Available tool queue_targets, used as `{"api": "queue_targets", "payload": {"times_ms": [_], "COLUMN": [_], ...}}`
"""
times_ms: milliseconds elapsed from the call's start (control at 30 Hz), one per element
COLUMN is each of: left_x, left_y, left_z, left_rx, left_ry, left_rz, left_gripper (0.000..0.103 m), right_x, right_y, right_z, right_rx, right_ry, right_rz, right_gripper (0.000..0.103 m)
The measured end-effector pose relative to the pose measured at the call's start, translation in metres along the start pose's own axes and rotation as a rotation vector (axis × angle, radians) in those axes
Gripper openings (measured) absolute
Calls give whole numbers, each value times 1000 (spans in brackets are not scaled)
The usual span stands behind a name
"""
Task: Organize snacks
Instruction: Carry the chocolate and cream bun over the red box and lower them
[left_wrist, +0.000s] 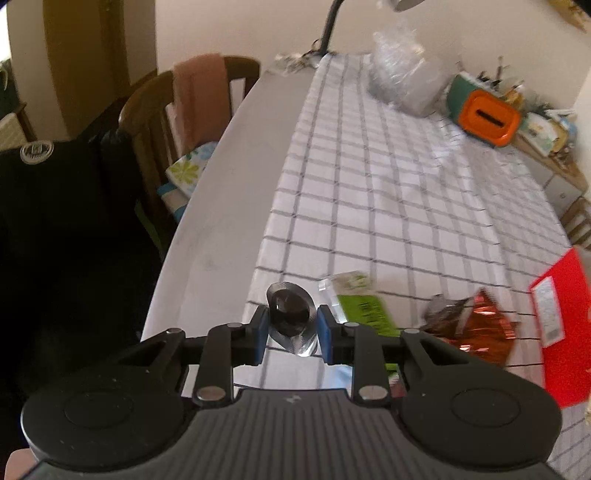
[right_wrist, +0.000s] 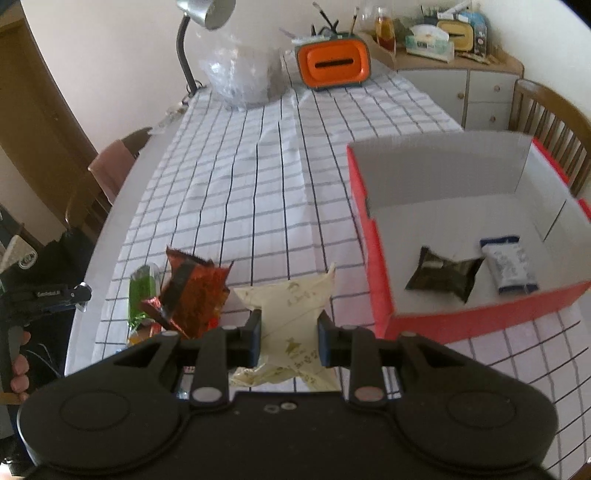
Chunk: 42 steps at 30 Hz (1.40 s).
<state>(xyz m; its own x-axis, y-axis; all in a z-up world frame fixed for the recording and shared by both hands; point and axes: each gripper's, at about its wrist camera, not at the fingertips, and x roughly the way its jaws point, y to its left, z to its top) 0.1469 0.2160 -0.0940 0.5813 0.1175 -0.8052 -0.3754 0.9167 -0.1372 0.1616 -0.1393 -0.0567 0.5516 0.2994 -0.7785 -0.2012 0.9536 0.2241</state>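
1. The red box (right_wrist: 373, 258) sits by the table's right edge, open, stiff card, with two packets inside.
2. The cream packet (right_wrist: 291, 317), soft, light and crinkly, is clenched mid-body by the right gripper (right_wrist: 290, 341) above the near edge.
3. The silver pouch (left_wrist: 291, 317), small, glossy and probably slippery, is pinched across its waist by the left gripper (left_wrist: 291, 334), above the cloth's left edge.
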Motion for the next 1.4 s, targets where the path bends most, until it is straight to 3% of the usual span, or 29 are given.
{"api": "queue_targets", "payload": {"times_ms": [267,600,1067,1400], "left_x": [-46,-75,-61,-14], "left_y": [-52,-152,-304,-383], "left_z": [7,-2,-28,-39], "left_rx": [59,163,311,406], "left_ry": [-57,-64,-6,83], "left_rz": [-70,-169,-259,-265], "left_gripper": [27,27,27,27], "right_x": [-24,-36,-20,19], "right_y": [-31,-98,-203,-240], "right_z": [16,33,62,68], "right_rx": [-14,-14,-6,-65], "right_ry": [-48,-84,-79,20], "right_rz": [10,-11,-74,-80], "right_gripper": [28,28,28,28]}}
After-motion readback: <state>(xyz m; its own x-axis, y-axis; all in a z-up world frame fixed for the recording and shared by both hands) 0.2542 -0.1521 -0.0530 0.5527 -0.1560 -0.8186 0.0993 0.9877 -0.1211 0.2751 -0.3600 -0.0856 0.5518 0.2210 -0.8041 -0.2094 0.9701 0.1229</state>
